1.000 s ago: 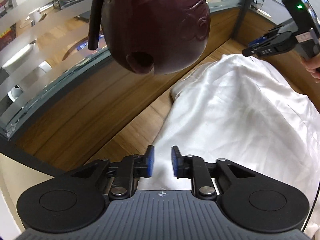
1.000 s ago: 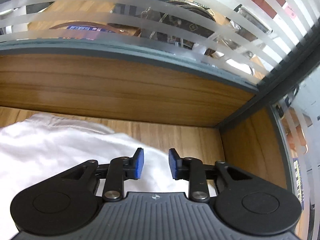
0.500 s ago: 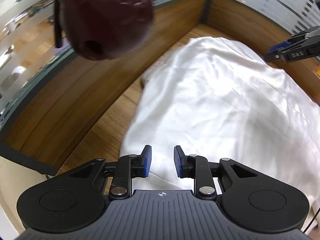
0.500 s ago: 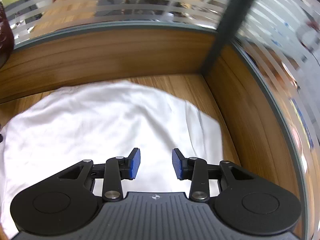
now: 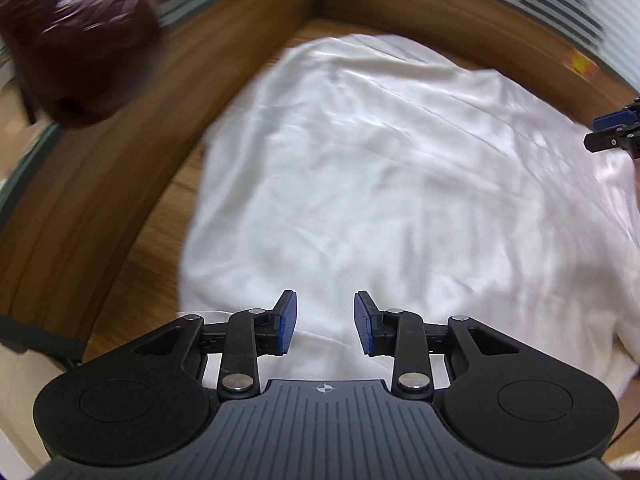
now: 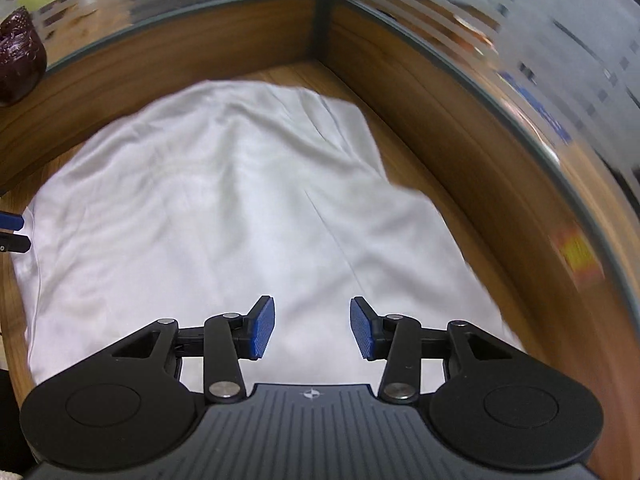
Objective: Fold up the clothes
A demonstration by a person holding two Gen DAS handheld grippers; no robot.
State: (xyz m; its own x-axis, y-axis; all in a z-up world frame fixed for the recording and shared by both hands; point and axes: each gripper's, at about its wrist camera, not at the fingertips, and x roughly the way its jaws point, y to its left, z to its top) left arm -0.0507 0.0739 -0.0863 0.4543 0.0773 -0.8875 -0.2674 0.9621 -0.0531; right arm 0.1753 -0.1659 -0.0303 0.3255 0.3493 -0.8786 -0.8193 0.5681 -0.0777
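A white garment (image 5: 380, 184) lies spread flat on the wooden table (image 5: 136, 264), reaching into the far corner; the right wrist view shows the same white garment (image 6: 224, 216). My left gripper (image 5: 325, 322) hovers over its near edge, jaws opening, nothing between the blue pads. My right gripper (image 6: 312, 327) hangs above the garment's near right part, jaws also opening and empty. The right gripper's blue-tipped fingers (image 5: 612, 130) show at the right edge of the left wrist view. The left gripper's fingertips (image 6: 12, 232) peek in at the left edge of the right wrist view.
A dark maroon carved pot (image 5: 76, 40) stands on the ledge at the left, also seen as the maroon pot (image 6: 18, 62). Wooden walls (image 6: 440, 128) topped with striped glass enclose the table at the back and right, meeting at a dark corner post (image 6: 324, 4).
Both grippers have drawn back from the far side, so much more of the garment now shows. Their jaws stand wider apart than before. Both views have rolled.
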